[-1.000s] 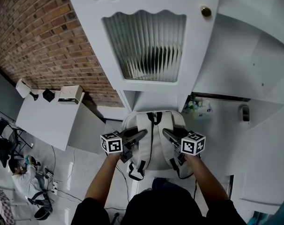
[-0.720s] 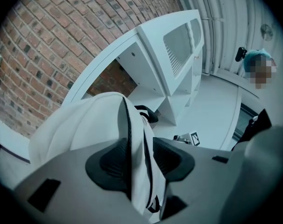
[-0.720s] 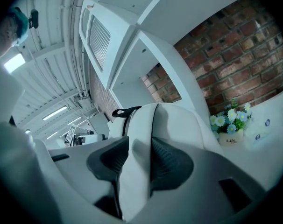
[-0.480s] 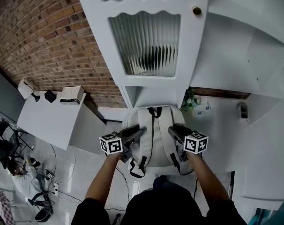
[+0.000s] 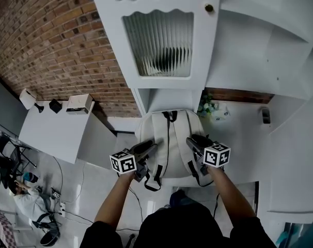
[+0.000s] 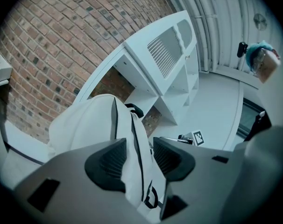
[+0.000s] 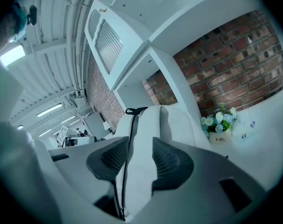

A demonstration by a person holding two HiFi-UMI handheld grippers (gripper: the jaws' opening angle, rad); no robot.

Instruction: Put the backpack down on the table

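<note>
A white fabric backpack (image 5: 169, 138) with black trim is being supported upright on the white table (image 5: 239, 138), at its far edge. The left gripper's (image 5: 152, 148) jaws are being opened around its left shoulder strap (image 6: 132, 167). The right gripper's (image 5: 192, 141) jaws are being held apart around the right strap (image 7: 139, 162), seemingly without pressing it.

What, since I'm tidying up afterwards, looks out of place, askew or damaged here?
Nothing looks spilled or damaged. The backpack stands upright on the table. The only slightly untidy detail is that its strap ends seem to dangle over the table's front edge.
</note>
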